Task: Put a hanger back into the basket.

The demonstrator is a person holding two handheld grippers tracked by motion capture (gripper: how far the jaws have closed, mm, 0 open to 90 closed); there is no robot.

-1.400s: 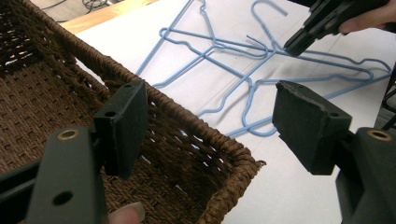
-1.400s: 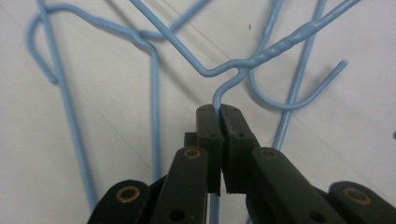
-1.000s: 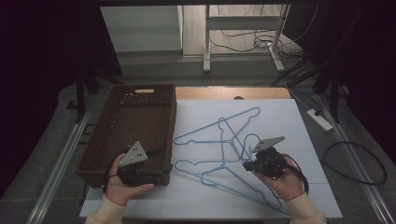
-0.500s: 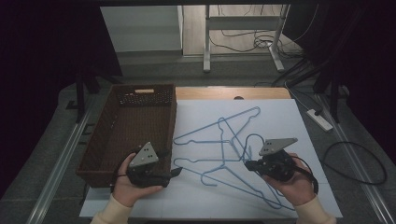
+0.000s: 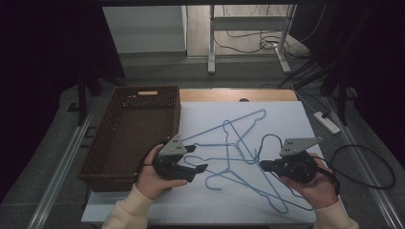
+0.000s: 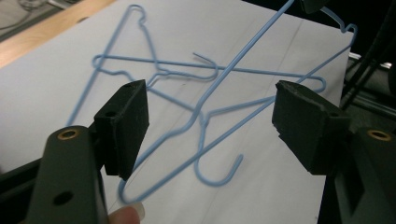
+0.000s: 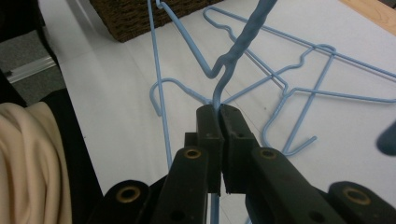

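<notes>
No hangers (image 5: 239, 157) lie in wicker basket (image 5: 95, 164).

left hand-held gripper (image 5: 199, 168) jaws wide apart, right hand-held gripper (image 5: 262, 164) jaws clamped

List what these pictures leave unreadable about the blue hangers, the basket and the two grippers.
- Blue hangers: high view, thin wires cross; which lies on top, and how many, is unclear.
- Held hanger: right gripper view, its top runs off the edge; the right gripper pads cover the gripped part.
- Basket: high view, floor too dark to read.
- Left gripper: left gripper view, body cut off below.
</notes>
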